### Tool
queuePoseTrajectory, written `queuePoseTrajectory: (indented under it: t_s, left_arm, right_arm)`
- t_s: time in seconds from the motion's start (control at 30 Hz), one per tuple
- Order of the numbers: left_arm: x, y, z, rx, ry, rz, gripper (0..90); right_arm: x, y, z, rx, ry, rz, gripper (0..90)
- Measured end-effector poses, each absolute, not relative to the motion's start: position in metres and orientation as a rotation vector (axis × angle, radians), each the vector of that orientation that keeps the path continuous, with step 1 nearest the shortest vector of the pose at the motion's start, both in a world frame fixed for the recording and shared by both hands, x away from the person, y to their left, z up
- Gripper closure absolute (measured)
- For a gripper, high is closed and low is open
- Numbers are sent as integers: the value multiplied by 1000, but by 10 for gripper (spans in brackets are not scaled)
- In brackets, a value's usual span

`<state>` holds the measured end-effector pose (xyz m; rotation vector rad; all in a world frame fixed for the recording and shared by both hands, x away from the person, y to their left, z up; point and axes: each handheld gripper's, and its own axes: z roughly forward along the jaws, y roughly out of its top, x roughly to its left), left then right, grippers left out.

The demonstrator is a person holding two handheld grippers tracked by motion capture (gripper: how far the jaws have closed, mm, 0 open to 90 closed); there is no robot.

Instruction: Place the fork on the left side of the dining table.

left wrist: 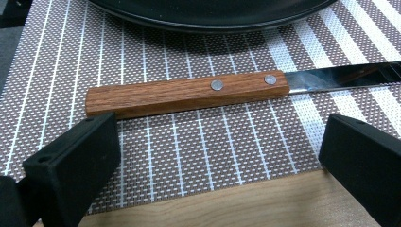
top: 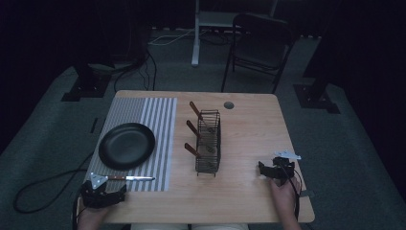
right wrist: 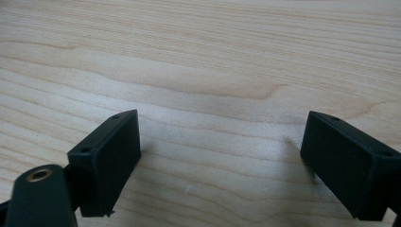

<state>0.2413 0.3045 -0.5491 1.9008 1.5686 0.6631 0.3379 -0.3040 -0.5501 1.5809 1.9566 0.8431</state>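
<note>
Left hand-held gripper (left wrist: 213,156) wide open, nothing gripped, just short of the wood-handled knife (left wrist: 189,93) lying flat on the striped placemat (left wrist: 156,156). Black plate (left wrist: 213,12) just beyond. Right hand-held gripper (right wrist: 220,156) open, empty, over bare counter (right wrist: 198,56).

Brown-handled knife (left wrist: 187,93), striped placemat (left wrist: 189,151)

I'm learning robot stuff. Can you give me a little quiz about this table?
1. True or false: the knife lies on the striped mat.
2. What stands right of the plate? A basket, B cup, C book.
3. Is the left gripper holding the knife?

Key: 1 true. 2 A. 3 No; its jaws are open, just short of the handle.
</note>
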Motion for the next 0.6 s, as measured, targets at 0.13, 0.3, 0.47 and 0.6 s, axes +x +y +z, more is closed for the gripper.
queuePoseTrajectory:
  t_s: [0.13,0.3,0.47,0.6]
  left_arm:
    - [242,304,-545,1927,1582,649,15]
    - [235,298,-536,1944,1580,667,28]
    - [234,298,-533,1956,1576,630,29]
    - [235,298,-529,1958,1555,602,29]
  right_arm:
    - [338,-304,-550,1581,1956,843,125]
    - [338,-304,-550,1581,1956,843,125]
    - [338,-304,-550,1581,1956,843,125]
    - [338,-304,-550,1582,1956,844,125]
